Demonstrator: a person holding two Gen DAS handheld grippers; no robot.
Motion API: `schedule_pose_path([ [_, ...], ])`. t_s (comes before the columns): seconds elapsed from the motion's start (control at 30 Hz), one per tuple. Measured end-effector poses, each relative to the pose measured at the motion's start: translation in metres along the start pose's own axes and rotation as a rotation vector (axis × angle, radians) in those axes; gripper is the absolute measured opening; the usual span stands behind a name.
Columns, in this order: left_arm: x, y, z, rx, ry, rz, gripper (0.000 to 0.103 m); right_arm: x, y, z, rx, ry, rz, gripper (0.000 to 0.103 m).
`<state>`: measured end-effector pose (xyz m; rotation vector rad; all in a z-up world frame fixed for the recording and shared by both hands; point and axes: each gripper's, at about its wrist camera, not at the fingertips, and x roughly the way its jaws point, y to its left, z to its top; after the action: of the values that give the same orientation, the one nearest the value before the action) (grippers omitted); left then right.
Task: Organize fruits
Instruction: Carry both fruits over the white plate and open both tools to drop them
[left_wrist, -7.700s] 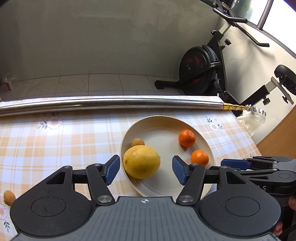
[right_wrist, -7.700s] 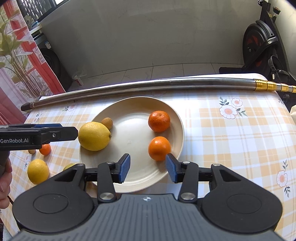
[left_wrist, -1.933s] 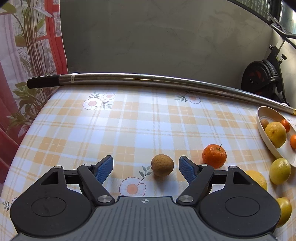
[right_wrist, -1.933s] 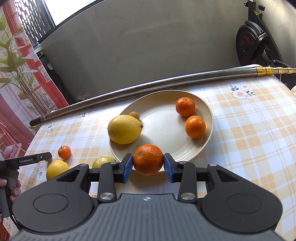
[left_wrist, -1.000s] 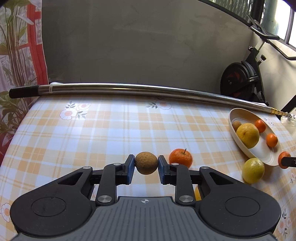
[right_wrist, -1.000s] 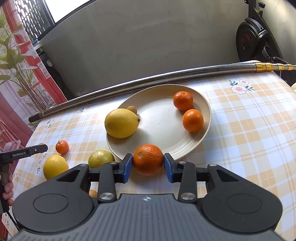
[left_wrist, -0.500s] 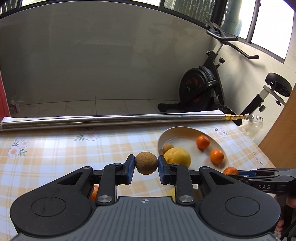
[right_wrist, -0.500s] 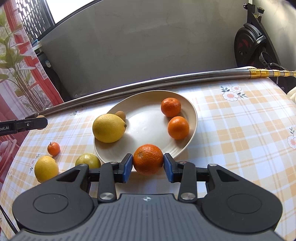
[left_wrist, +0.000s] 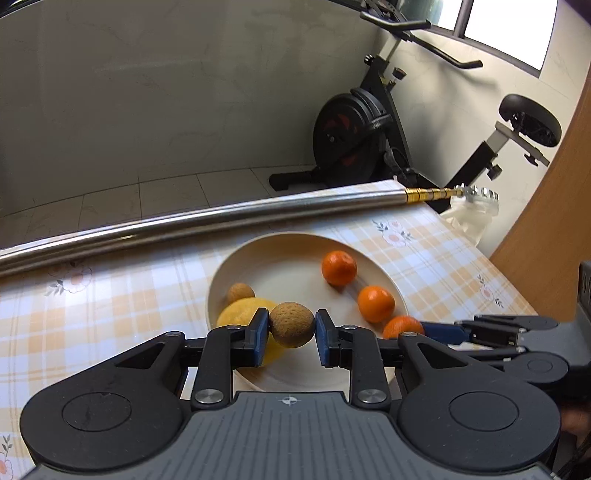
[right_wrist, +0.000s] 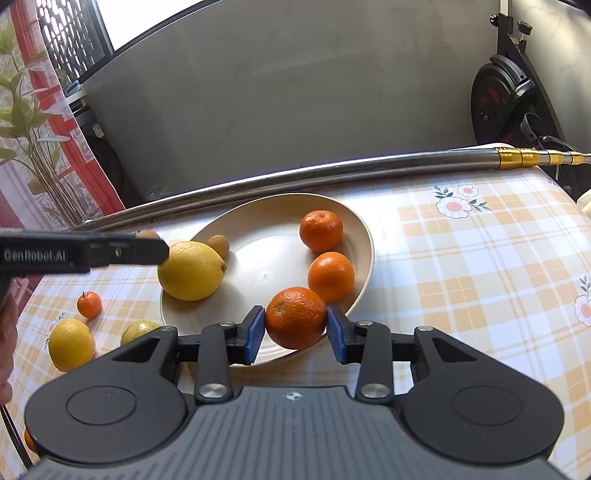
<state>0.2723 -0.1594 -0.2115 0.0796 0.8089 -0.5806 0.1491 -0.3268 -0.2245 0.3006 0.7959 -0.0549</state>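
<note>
My left gripper (left_wrist: 291, 330) is shut on a small brown round fruit (left_wrist: 291, 324) and holds it above the near left part of the cream plate (left_wrist: 284, 254). The plate holds a lemon (right_wrist: 191, 270), a small brown fruit (right_wrist: 218, 245) and two mandarins (right_wrist: 320, 230) (right_wrist: 331, 276). My right gripper (right_wrist: 295, 329) is shut on an orange (right_wrist: 295, 317) over the plate's (right_wrist: 364, 236) near rim. In the left wrist view the right gripper (left_wrist: 436, 328) comes in from the right with the orange (left_wrist: 400, 326).
A long steel pole (right_wrist: 332, 173) lies along the table's far edge. Left of the plate on the checked tablecloth lie a small mandarin (right_wrist: 89, 304), a lemon (right_wrist: 71, 344) and a greenish lemon (right_wrist: 138, 331). An exercise bike (left_wrist: 369, 136) stands beyond the table.
My left gripper carried the brown fruit right and closer, now over the plate. My right gripper moved forward with the orange, now over the plate's near rim.
</note>
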Motion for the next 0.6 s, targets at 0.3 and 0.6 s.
schedule_pose_path([
  [0.3, 0.03, -0.001, -0.018, -0.008, 0.097, 0.017, 0.029, 0.008, -0.002, 0.008, -0.034, 0.01, 0.014, 0.039],
  [0.6, 0.043, 0.017, -0.012, -0.029, 0.089, 0.085, 0.029, 0.024, 0.001, 0.013, -0.06, 0.067, 0.026, 0.039],
])
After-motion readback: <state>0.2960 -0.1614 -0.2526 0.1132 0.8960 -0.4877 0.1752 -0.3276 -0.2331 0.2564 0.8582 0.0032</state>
